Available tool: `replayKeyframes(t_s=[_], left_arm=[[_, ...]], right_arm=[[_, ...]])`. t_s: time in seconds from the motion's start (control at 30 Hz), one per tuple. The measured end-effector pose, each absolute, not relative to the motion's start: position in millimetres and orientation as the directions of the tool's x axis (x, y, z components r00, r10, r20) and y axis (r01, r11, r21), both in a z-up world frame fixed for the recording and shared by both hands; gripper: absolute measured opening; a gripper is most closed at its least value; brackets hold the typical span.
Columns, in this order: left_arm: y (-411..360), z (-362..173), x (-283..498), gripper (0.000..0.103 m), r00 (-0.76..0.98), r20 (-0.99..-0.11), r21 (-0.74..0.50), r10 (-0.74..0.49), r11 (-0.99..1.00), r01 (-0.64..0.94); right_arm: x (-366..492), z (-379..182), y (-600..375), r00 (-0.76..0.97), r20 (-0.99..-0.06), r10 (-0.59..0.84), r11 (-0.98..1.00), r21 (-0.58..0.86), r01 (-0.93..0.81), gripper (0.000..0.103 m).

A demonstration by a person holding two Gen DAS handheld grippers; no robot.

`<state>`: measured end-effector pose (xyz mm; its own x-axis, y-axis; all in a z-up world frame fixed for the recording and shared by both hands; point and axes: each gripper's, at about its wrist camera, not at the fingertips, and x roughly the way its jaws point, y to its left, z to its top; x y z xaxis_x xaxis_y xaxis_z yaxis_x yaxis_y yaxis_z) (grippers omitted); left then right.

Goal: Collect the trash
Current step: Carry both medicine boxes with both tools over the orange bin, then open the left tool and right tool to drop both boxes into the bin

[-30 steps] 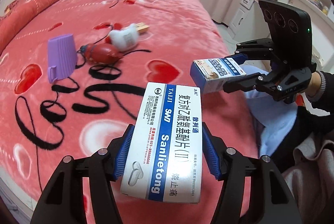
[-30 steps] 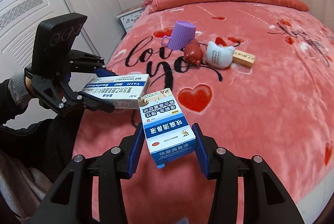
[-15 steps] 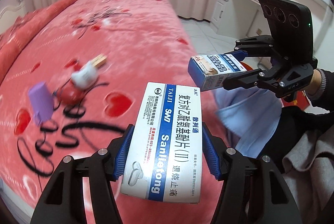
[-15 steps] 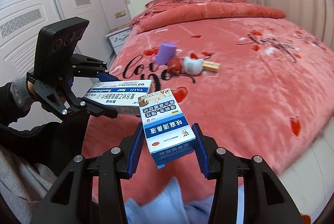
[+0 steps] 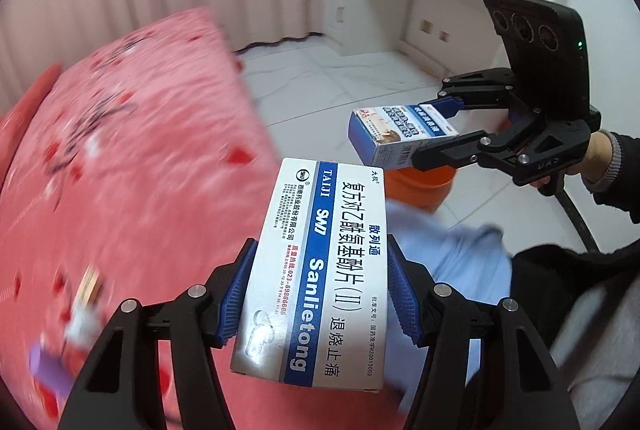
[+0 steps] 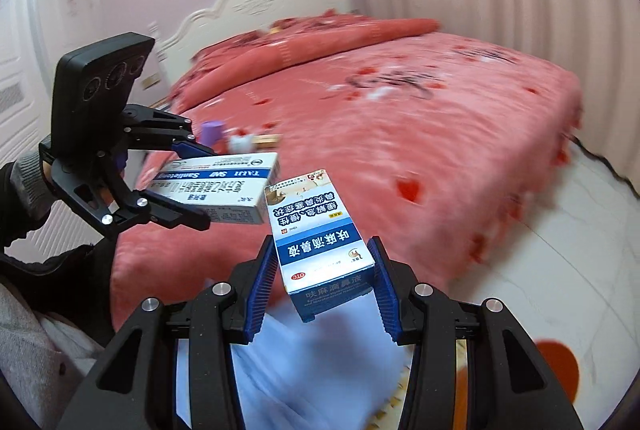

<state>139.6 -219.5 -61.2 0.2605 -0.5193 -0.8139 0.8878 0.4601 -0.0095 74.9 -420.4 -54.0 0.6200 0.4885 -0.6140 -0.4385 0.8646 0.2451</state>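
Cardboard trash is in both claws, each pinched flat-sided between blue pads so it cannot twist. The left claw (image 5: pixel 318 300) clamps the white Sanlietong box (image 5: pixel 320 270); the right claw (image 6: pixel 322 286) clamps the smaller blue box (image 6: pixel 320 246). Both are held off the bed (image 6: pixel 420 133), the blue box above the orange bin (image 5: pixel 420 185) at right, probably for dropping.

Left wrist view: close behind its jaws, facing down past the bed (image 5: pixel 132 165) toward the floor.
Right wrist view: close, facing the headboard (image 6: pixel 256 3).
Shared: the bed.
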Motion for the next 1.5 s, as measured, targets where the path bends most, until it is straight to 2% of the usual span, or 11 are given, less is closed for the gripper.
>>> replayKeyframes(t_s=[0.4,0.73,1.23,1.37,1.43,1.5], left_arm=[[-369.0,-83.6,153.8,0.063,0.057,-0.811,-0.071,-0.582,0.196,0.978],[-444.6,-109.5,155.4,0.063,-0.056,-0.819,-0.135,-0.571,0.096,0.986],[-496.4,-143.1,166.1,0.063,-0.12,-0.836,-0.196,-0.536,0.085,0.977],[-503.8,-147.5,165.1,0.063,-0.117,-0.84,-0.195,-0.53,0.094,0.976],[-508.0,-148.9,164.7,0.067,-0.113,-0.843,-0.192,-0.525,0.099,0.976],[-510.2,-150.5,165.0,0.067,-0.119,-0.843,-0.2,-0.525,0.1,0.975]], right_arm=[[14.8,-79.2,-571.6,0.699,-0.668,0.256,0.961,0.251,-0.113,0.046],[-16.7,-109.3,-653.2,0.692,-0.713,0.11,0.965,0.244,0.098,0.046],[-1.7,-150.8,-698.3,0.666,-0.743,0.067,0.946,0.26,0.194,0.046],[2.1,-156.7,-701.6,0.661,-0.747,0.067,0.942,0.265,0.204,0.043],[2.9,-158.2,-701.8,0.659,-0.749,0.064,0.942,0.263,0.208,0.043],[4.6,-160.7,-701.9,0.656,-0.752,0.063,0.942,0.262,0.211,0.039]])
